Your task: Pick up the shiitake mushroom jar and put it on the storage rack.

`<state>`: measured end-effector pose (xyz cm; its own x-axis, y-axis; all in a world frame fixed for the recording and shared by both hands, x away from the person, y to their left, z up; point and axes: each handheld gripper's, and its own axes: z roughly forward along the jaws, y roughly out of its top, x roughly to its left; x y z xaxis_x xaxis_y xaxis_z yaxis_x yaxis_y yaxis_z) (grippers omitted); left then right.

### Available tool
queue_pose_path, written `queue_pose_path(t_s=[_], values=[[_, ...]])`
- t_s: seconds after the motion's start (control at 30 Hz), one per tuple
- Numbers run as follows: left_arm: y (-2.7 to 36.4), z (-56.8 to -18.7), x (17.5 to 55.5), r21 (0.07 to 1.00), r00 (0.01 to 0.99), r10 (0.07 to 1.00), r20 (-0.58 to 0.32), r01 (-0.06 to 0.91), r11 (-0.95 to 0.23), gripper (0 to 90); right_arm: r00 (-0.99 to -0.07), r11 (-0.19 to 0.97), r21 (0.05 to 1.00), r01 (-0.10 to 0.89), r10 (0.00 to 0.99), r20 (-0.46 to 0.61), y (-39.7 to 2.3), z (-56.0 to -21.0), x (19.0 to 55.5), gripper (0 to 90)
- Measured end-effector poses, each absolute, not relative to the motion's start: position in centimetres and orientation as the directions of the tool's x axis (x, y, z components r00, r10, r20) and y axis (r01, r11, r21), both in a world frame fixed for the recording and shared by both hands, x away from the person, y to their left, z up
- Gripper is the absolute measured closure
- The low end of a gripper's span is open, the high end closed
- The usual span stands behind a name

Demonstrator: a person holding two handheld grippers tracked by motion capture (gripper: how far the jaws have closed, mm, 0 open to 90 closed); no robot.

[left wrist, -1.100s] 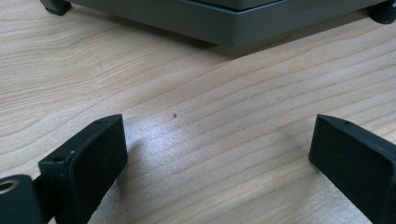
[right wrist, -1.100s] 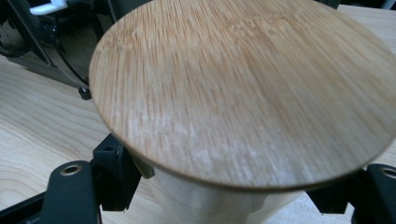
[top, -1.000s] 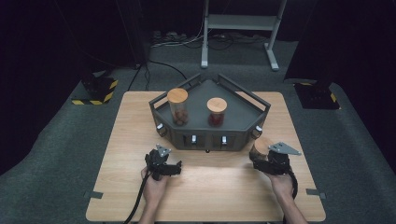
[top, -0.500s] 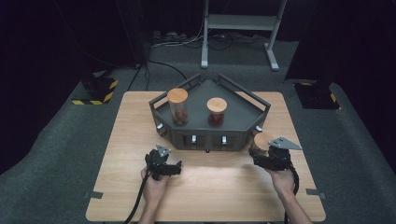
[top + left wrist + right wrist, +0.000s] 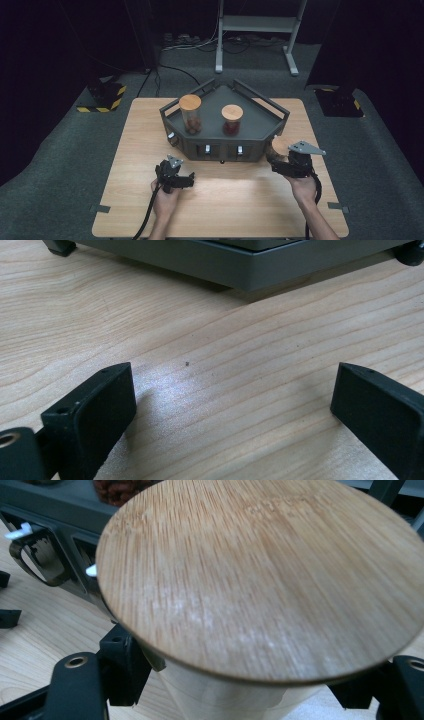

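Two jars [image 5: 190,114] wait at twelve o'clock; we keep ours [image 5: 260,575] upright, right gripper [image 5: 281,159] clamping it, left gripper [image 5: 235,405] wide.

Two wooden-lidded jars [image 5: 190,114] [image 5: 232,120] on a dark tray [image 5: 260,112], wooden table [image 5: 135,150], metal stand [image 5: 260,30] behind.

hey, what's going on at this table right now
A person at a wooden table holds a set of tongs in each hand. The right tongs are shut on a jar with a round bamboo lid, held just off the right front corner of a dark grey tray. Two more bamboo-lidded jars stand in that tray. The left tongs are open with nothing between them, near the table in front of the tray.
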<state>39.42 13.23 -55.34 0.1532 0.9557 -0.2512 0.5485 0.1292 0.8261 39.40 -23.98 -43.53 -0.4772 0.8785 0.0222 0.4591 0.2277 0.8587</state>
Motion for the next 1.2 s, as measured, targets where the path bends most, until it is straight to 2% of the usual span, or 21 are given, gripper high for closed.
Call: queue_pose_path(t_s=[1.2], values=[[13.2, -55.3, 39.4, 0.826, 0.154, 0.956, -0.251, 0.549, 0.129, 4.1, -0.519, 0.245, 0.875, 0.417, 0.855, 0.008, -23.0, -39.5, 40.9, 25.3]])
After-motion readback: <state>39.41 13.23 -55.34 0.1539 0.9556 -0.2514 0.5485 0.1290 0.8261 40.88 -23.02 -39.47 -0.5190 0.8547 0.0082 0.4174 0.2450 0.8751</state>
